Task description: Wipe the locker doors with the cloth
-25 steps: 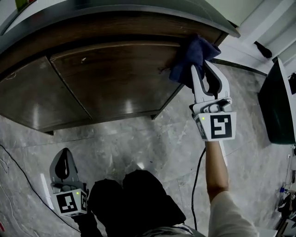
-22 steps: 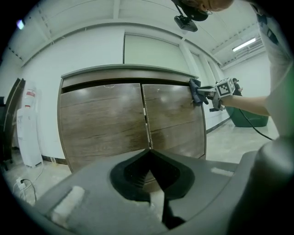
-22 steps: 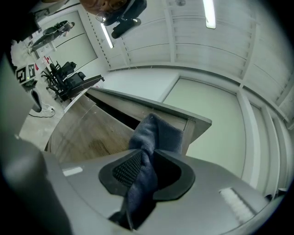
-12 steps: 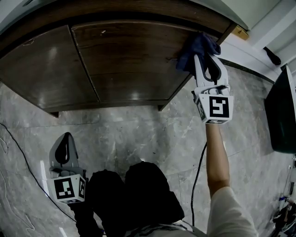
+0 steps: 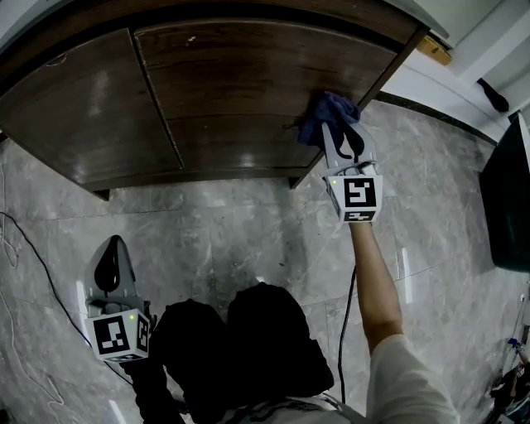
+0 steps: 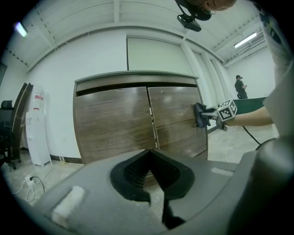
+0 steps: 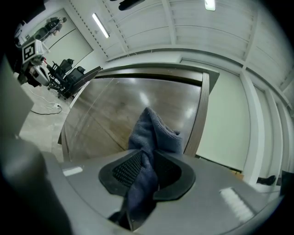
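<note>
Where right claw (image 7: pixel 148 161) clamps, cloth (image 7: pixel 154 132) bunched, touching locker door (image 7: pixel 112 112)

The cloth (image 5: pixel 325 114) lay against the locker's (image 5: pixel 273 16) right door (image 5: pixel 248 99), near that door's outer edge, between the jaws of the right gripper (image 5: pixel 335 134) just in front of it. The left gripper (image 5: pixel 112 267) hung well apart from the locker, out in front of its left door (image 5: pixel 83 116) above the floor (image 5: pixel 240 232). A water dispenser (image 6: pixel 37 131) stood to the locker's left.
</note>
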A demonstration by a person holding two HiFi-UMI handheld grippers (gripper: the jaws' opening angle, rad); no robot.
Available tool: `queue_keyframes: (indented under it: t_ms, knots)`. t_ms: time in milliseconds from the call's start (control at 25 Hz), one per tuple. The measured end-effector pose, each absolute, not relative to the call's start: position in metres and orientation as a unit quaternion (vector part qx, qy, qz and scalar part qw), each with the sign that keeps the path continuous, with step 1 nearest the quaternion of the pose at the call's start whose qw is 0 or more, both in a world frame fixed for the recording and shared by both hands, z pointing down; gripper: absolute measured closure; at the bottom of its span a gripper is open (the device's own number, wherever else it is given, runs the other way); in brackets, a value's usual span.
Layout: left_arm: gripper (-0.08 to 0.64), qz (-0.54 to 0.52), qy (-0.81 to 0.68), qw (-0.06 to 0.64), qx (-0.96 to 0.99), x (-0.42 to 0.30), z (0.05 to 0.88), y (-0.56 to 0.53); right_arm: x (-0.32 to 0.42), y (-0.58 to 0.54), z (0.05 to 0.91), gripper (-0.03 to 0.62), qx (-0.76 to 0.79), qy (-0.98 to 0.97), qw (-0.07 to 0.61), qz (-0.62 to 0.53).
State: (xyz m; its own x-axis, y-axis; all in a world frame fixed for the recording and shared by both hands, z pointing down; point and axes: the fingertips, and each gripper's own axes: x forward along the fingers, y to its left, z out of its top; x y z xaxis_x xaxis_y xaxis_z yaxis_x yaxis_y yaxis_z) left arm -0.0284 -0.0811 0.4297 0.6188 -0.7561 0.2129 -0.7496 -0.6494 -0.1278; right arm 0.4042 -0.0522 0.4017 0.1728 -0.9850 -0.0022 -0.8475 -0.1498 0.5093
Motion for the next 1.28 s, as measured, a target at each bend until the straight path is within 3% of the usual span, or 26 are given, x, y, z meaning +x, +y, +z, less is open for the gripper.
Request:
queue_keyframes:
  t_ms: [880,1280]
  knots:
    - [0.558,-0.146,0.438,0.014,-0.887,-0.049,0.445,-0.081,0.393,-0.053,0.621,0.505,0.717,-0.649,0.251,0.031]
    - [0.558,-0.141,0.440,0.010,-0.887,-0.051,0.445,-0.083,0.373,-0.066,0.590,0.508,0.708,-0.656,0.260,0.000]
